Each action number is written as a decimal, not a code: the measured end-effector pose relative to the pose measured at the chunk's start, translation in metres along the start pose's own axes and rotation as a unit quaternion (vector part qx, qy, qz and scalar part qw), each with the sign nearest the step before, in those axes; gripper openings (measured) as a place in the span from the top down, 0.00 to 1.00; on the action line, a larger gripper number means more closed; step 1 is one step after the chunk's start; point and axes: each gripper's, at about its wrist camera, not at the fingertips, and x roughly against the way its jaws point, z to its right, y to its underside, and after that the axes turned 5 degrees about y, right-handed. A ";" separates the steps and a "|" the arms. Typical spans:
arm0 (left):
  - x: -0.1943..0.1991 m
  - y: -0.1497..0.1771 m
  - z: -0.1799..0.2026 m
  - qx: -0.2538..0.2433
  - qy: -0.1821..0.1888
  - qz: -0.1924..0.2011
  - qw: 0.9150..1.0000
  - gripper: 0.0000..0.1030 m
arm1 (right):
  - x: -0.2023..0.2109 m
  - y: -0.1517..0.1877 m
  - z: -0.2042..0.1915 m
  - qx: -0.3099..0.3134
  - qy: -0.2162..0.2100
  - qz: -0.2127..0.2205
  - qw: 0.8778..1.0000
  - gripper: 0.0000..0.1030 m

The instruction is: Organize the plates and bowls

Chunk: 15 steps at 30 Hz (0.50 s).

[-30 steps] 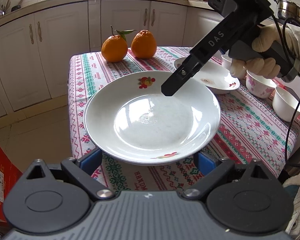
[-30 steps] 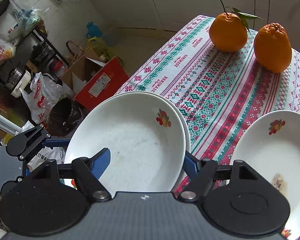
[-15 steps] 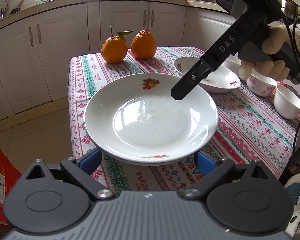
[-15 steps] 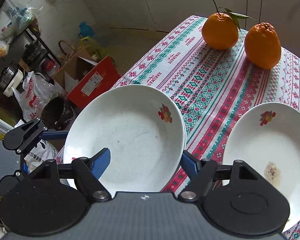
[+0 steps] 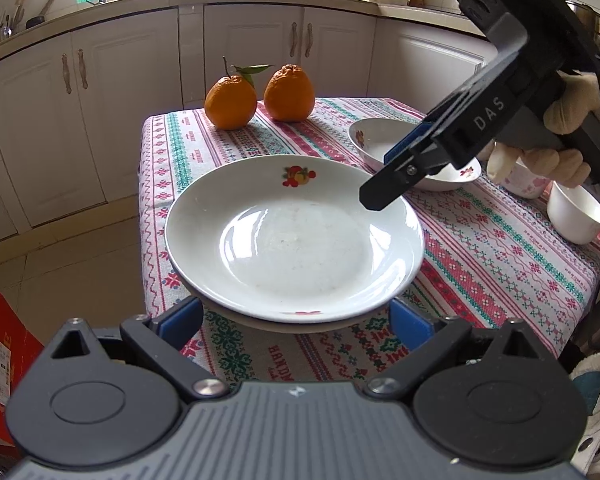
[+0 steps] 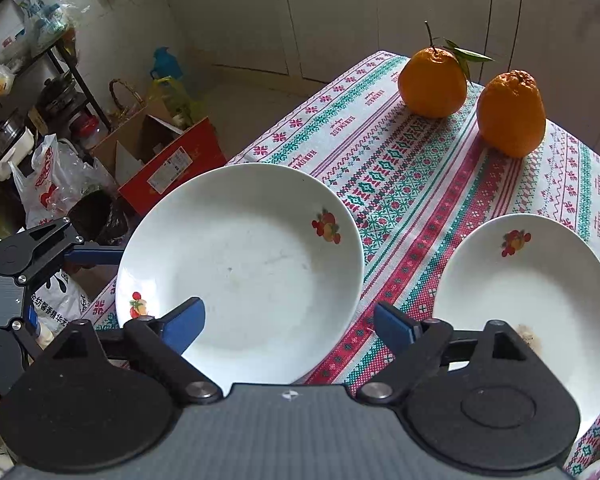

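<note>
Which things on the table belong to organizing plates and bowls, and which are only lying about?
For the job:
- stacked plates
- smaller plate
- white bowl
- pink-flowered bowl

Lying about:
- two oranges
- patterned tablecloth

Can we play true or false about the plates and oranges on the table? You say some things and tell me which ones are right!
1. Two oranges sit at the far end of the table. True.
2. The right claw is squeezing the big plate. False: its jaws have just been opening and stand wide, off the plate.
3. The big plate rests on another plate underneath. True: a second rim shows below it.
4. The smaller plate is spotless. False: it has a brownish smear near its edge.
5. The tablecloth is plain white. False: it has red and green patterns.
</note>
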 end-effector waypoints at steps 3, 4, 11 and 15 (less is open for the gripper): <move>0.007 -0.002 0.005 -0.001 0.001 0.011 1.000 0.04 | 0.010 0.011 -0.003 0.009 0.039 0.030 0.999 0.02; 0.010 -0.004 0.008 -0.003 0.001 0.014 1.000 0.03 | 0.015 0.017 -0.005 0.015 0.057 0.042 0.997 0.01; 0.026 -0.018 0.034 -0.033 0.008 0.042 0.999 0.02 | 0.040 0.061 -0.014 0.028 0.125 0.092 0.988 0.00; 0.030 -0.030 0.045 -0.039 0.016 0.056 0.998 0.01 | 0.046 0.085 -0.006 0.010 0.161 0.100 0.982 0.00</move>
